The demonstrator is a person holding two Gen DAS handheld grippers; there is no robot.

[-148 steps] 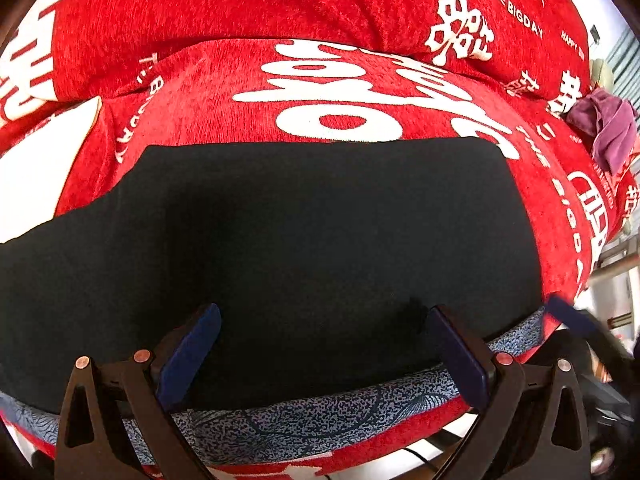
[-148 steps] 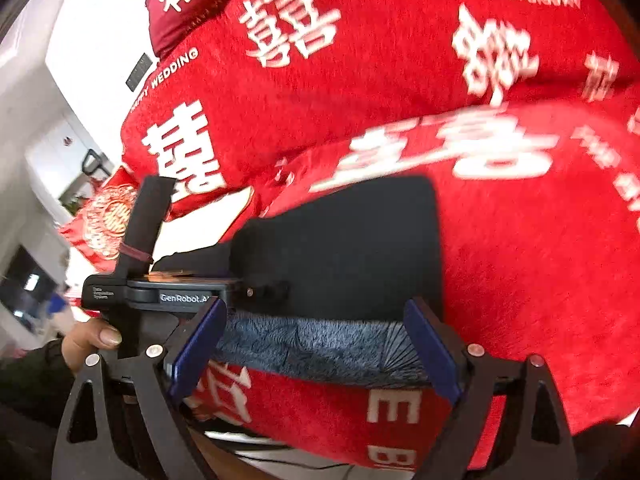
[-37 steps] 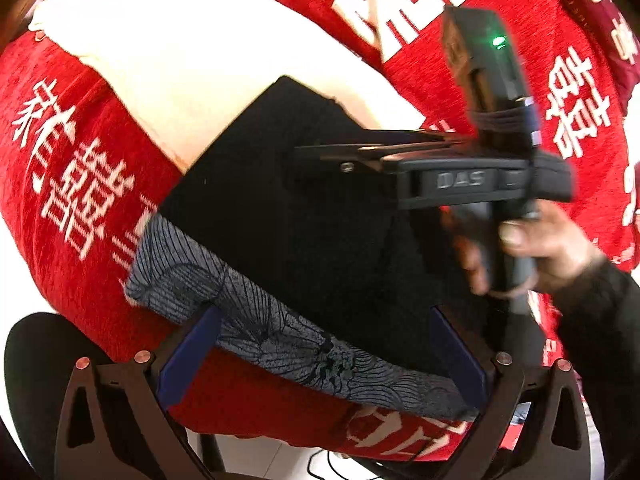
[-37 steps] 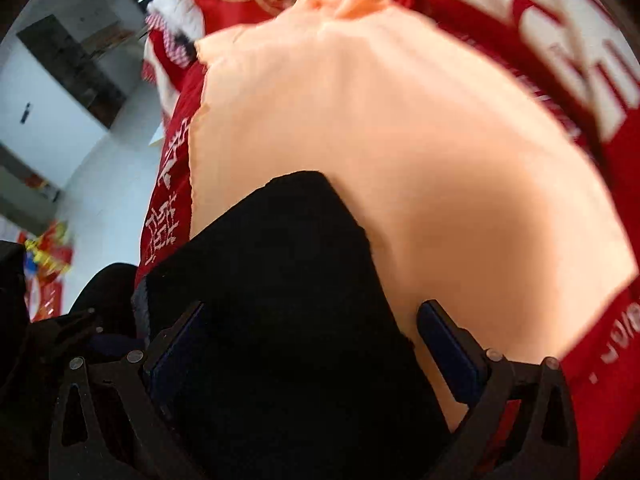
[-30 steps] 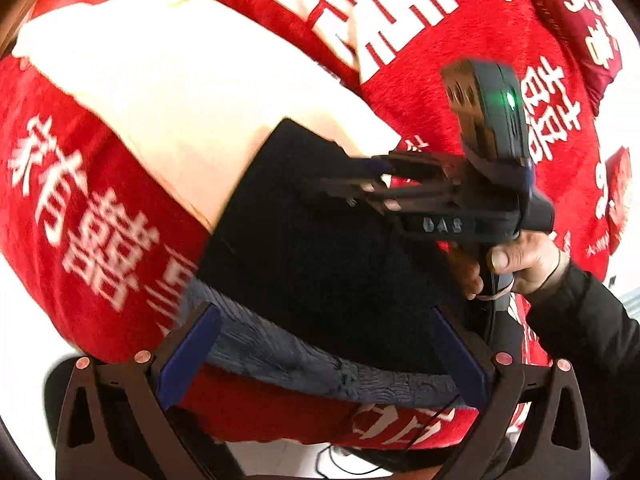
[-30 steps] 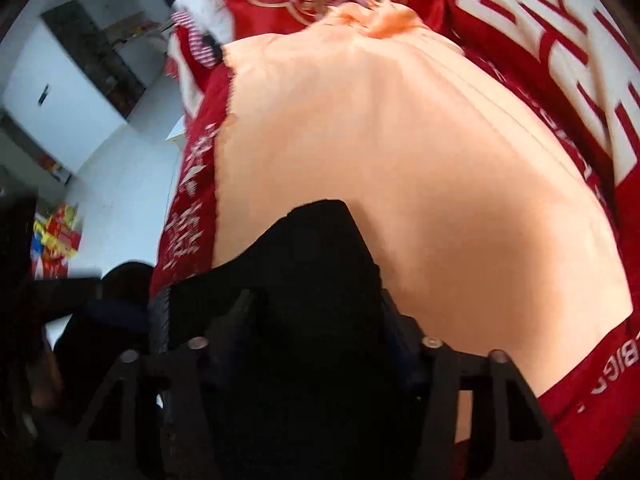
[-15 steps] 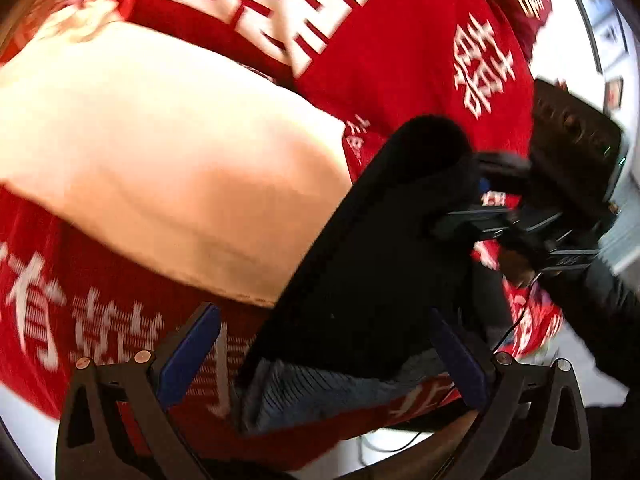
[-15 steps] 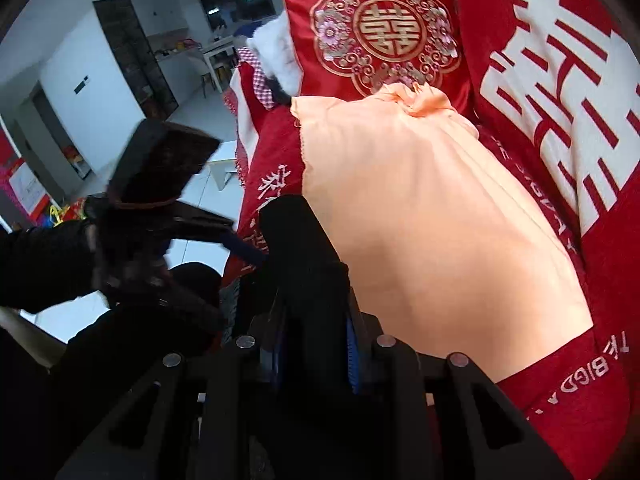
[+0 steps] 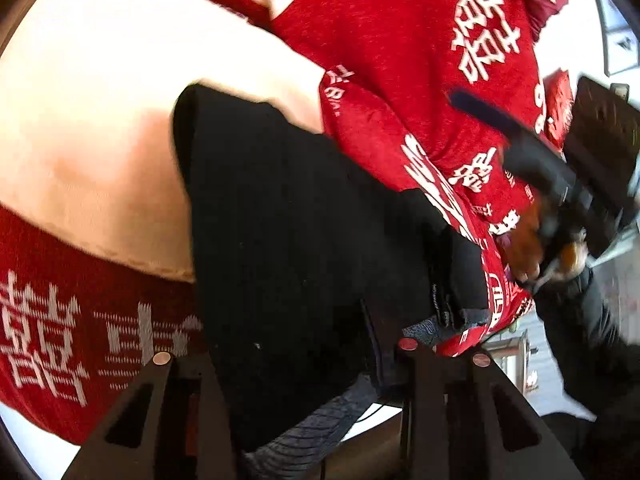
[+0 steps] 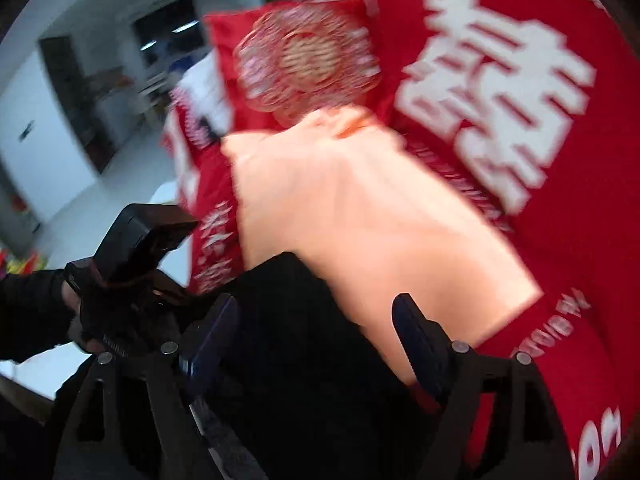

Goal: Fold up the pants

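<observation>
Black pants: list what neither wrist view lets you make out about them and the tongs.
1. Left tongs pads: left wrist view, buried in the black pants they clamp.
2. Pants' fold layers: both views, uniform black and the frame's bottom edge hide them.
3. Right tongs: right wrist view, motion blur; contact with the pants unclear.
4. Red cover lettering: right wrist view, blurred.

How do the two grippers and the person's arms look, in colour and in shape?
Both grippers, the left gripper and the right gripper, have black triangular cut-out frames with silver rivets; dark blue pads show on the right one. The person wears black sleeves.
</observation>
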